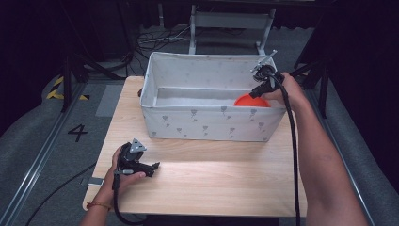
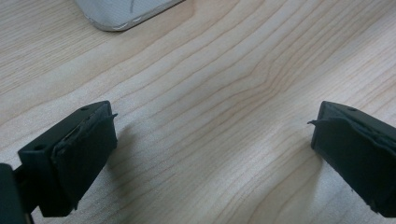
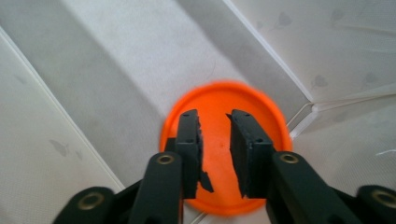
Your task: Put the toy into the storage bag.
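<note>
— So where is the orange plate (image 3: 224, 154) from the right gripper (image 3: 215, 149)?

— Right under its jaws, down in the white cloth box (image 1: 207, 120). The plate lies flat on the box floor, close to a corner. It is round, so it has no long side to line up with.

— Are the jaws holding it?

— I don't think so. They are only a little way apart, with orange showing in the gap between them. I cannot tell if the tips touch the plate or hang just above it.

— And the left gripper (image 2: 212, 140)?

— Its jaws are wide open, with nothing but bare table (image 2: 224, 74) between them. The box corner is far ahead of them. So the right hand is much nearer to the plate.

— Anything hard to see?

— From the high view the box's front wall cuts off most of the plate. The plate's near edge is behind the right jaws.
</note>
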`<action>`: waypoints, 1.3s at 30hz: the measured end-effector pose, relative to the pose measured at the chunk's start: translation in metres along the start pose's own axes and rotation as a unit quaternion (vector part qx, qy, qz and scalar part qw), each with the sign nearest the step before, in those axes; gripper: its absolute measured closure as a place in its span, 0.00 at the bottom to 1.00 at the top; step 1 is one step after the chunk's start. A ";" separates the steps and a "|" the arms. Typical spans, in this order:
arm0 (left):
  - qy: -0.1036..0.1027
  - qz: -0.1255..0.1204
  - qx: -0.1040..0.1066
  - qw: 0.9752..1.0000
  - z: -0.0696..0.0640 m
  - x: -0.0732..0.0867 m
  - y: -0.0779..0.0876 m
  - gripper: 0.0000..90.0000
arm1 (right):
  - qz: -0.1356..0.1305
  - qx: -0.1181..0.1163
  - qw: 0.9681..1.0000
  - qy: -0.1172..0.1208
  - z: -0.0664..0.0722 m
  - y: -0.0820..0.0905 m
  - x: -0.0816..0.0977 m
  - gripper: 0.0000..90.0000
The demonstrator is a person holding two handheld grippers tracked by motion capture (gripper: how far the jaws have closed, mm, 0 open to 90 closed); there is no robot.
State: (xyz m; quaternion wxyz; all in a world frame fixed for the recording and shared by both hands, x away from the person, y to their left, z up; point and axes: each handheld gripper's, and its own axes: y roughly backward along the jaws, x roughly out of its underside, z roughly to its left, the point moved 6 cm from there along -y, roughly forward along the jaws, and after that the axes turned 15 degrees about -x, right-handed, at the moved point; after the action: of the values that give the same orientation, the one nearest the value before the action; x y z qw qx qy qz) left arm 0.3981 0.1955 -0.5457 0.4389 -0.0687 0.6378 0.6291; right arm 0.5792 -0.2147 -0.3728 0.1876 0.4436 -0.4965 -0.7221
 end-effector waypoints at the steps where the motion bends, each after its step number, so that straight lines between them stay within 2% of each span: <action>1: 0.000 0.000 0.000 1.000 0.000 0.000 0.000 0.01 | -0.006 0.005 1.000 -0.003 -0.001 0.002 0.000 0.78; 5: 0.000 0.000 0.000 1.000 0.000 0.000 0.000 0.01 | -0.026 0.008 1.000 -0.004 0.001 0.008 0.002 0.75; 6: 0.000 0.000 0.000 1.000 0.000 0.000 0.000 0.01 | -0.033 0.003 0.999 -0.005 0.003 0.009 0.002 0.74; 7: 0.000 0.000 0.000 1.000 0.000 0.000 0.000 0.01 | -0.049 0.001 0.999 -0.007 0.004 0.013 0.003 0.72; 10: 0.000 0.000 0.000 1.000 0.000 0.000 0.000 0.01 | -0.053 0.005 0.999 -0.008 0.005 0.016 0.005 0.70; 14: 0.000 0.000 0.000 1.000 0.000 0.000 0.000 0.01 | -0.076 0.004 0.997 -0.008 0.008 0.023 0.008 0.64; 18: 0.000 0.000 0.000 1.000 0.000 0.000 0.000 0.01 | -0.085 0.007 0.996 -0.004 0.013 0.030 0.011 0.59; 23: 0.000 0.000 0.000 1.000 0.000 0.000 0.000 0.01 | -0.104 0.015 0.994 0.000 0.018 0.040 0.013 0.49; 25: 0.000 0.000 0.000 1.000 0.000 0.000 0.000 0.01 | -0.114 0.023 0.993 0.003 0.023 0.048 0.015 0.39; 29: 0.000 0.000 0.000 1.000 0.000 0.000 0.000 0.01 | -0.136 0.035 0.990 0.010 0.032 0.058 0.017 0.29; 33: 0.000 0.000 0.000 1.000 0.000 0.000 0.000 0.01 | -0.151 0.044 0.987 0.022 0.042 0.068 0.020 0.28; 39: 0.000 0.000 0.000 1.000 0.000 0.000 0.000 0.01 | -0.155 0.046 0.986 0.037 0.057 0.076 0.031 0.27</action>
State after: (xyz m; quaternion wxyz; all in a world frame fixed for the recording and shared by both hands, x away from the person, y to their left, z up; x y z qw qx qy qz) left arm 0.3981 0.1955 -0.5458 0.4391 -0.0687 0.6378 0.6290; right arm 0.5028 -0.2385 -0.3127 0.0704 0.5497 -0.4472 -0.7021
